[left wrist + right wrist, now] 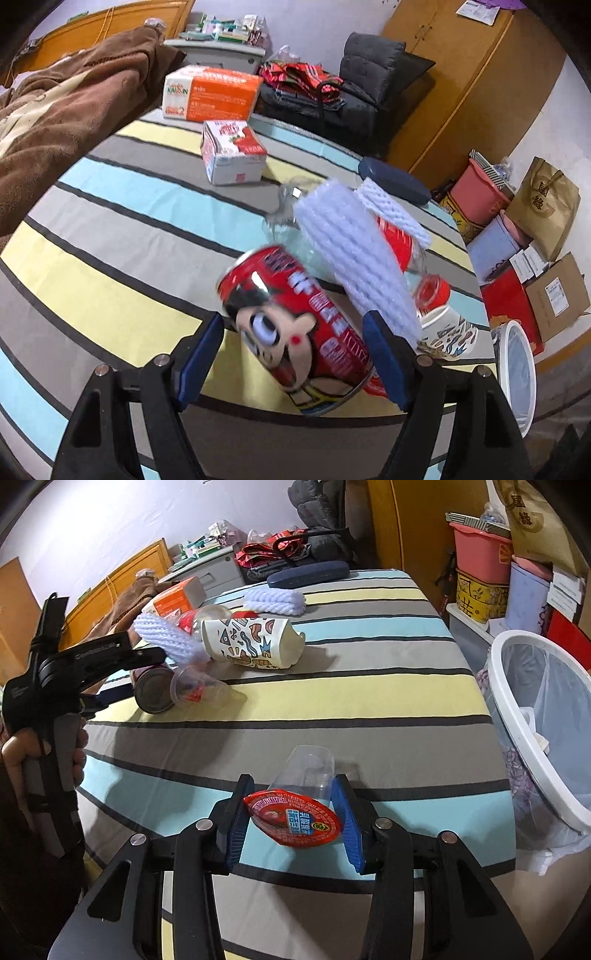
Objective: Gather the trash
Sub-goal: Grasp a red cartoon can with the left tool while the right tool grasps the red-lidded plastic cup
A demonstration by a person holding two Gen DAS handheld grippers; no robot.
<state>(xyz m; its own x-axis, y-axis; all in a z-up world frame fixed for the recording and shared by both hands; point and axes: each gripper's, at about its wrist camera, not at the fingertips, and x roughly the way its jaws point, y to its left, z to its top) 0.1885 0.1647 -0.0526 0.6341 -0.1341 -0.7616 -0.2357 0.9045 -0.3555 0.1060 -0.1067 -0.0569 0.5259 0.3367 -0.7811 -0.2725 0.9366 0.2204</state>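
Observation:
My left gripper point(291, 354) is closed around a red cartoon-face can point(295, 332) lying on the striped bed point(129, 229); the can also shows in the right wrist view point(151, 690). A white foam net sleeve point(354, 254) leans over it. Behind lie a clear bottle with a red label point(399, 243), a patterned paper cup point(450, 332) and a clear cup point(203, 690). My right gripper point(291, 808) is shut on a clear plastic cup with a red foil lid point(295, 812), just above the bed. The white-rimmed trash bin point(524, 738) stands to its right.
A strawberry milk carton point(232, 151), an orange box point(210, 94) and a dark blue case point(393, 179) lie further back on the bed. A brown blanket point(62, 110) is at the left. Boxes, bags and a pink tub point(480, 550) crowd the floor at the right.

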